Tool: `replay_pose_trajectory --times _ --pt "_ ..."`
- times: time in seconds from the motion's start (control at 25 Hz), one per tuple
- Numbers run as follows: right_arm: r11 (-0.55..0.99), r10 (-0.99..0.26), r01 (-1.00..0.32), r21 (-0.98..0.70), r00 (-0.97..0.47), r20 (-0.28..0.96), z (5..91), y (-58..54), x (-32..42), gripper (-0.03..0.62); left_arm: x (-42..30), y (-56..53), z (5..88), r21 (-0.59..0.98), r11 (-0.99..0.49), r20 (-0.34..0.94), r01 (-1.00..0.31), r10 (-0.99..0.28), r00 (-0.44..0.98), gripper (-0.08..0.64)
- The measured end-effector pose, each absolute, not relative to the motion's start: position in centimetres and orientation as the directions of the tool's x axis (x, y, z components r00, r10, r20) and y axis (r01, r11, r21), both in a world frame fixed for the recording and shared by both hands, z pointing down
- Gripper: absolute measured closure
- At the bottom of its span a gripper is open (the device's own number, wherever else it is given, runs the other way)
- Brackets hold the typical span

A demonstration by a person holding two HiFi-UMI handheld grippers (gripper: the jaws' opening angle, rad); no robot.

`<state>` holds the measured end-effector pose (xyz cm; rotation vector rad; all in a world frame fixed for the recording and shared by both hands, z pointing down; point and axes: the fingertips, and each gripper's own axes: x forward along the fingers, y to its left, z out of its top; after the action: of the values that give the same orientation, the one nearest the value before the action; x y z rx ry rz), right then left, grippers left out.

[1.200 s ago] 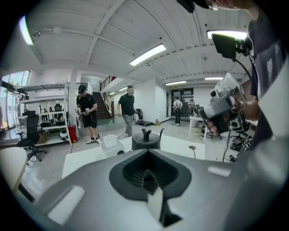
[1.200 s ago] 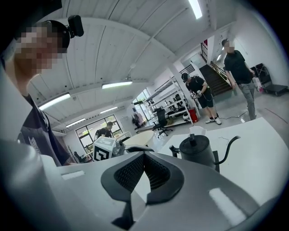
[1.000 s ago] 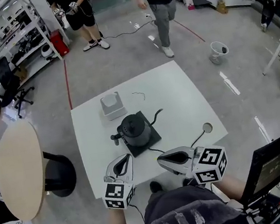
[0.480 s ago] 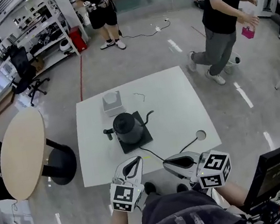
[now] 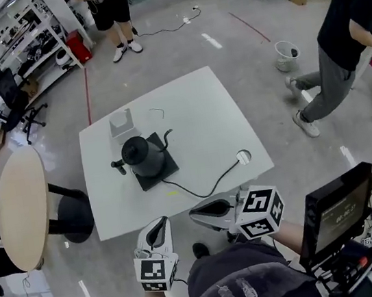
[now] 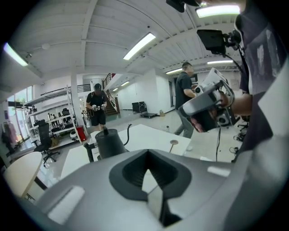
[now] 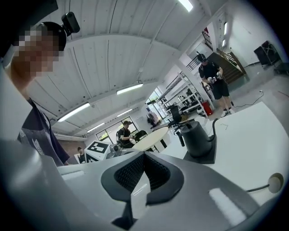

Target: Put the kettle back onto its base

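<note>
The black gooseneck kettle (image 5: 138, 155) stands on its flat black base (image 5: 157, 176) left of centre on the white table (image 5: 204, 128). Its spout points right and its handle left. It also shows in the left gripper view, kettle (image 6: 108, 143), and in the right gripper view, kettle (image 7: 197, 138) on the base (image 7: 205, 157). My left gripper (image 5: 161, 224) hovers past the table's near edge, shut and empty. My right gripper (image 5: 194, 212) is beside it, pointing left, shut and empty. Both are well short of the kettle. Each gripper's own view, left gripper (image 6: 151, 191) and right gripper (image 7: 137, 191), shows the jaws together.
A black cord (image 5: 205, 183) runs from the base to a round hole (image 5: 243, 157) near the table's right edge. A white box (image 5: 121, 123) sits behind the kettle. A round beige table (image 5: 21, 207) stands left, a monitor (image 5: 333, 209) right. A person (image 5: 343, 38) walks at right.
Both grippers have drawn back from over the table's near edge to the person's body. The head view swung, so the table sits farther up. The walking person has moved off to the right.
</note>
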<state>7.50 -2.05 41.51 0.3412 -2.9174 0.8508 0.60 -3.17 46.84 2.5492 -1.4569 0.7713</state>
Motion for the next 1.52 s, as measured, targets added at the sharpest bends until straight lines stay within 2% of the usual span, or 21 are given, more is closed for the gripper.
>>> replay_pose_trajectory --times 0.44,0.84,1.16,1.52 --pt "0.829 -0.204 -0.272 -0.488 -0.961 0.188 40.4 3.4 1.6 0.591 -4.5 1.9 45.4 -0.146 -0.551 0.424 -0.822 -0.785 0.451 0.558" --pt "0.823 -0.245 -0.338 -0.456 -0.936 0.252 43.0 9.8 -5.5 0.591 -11.2 7.5 47.9 -0.029 -0.568 0.373 -0.822 -0.770 0.518 0.558" --pt "0.765 -0.335 -0.453 -0.457 -0.887 0.319 43.6 12.9 -5.1 0.591 -10.2 9.5 47.7 0.064 -0.650 0.309 -0.757 -0.709 0.634 0.558" --pt "0.716 -0.403 -0.523 -0.463 -0.851 0.337 42.1 14.7 -1.3 0.591 -5.1 11.1 46.9 0.098 -0.725 0.324 -0.681 -0.624 0.711 0.558"
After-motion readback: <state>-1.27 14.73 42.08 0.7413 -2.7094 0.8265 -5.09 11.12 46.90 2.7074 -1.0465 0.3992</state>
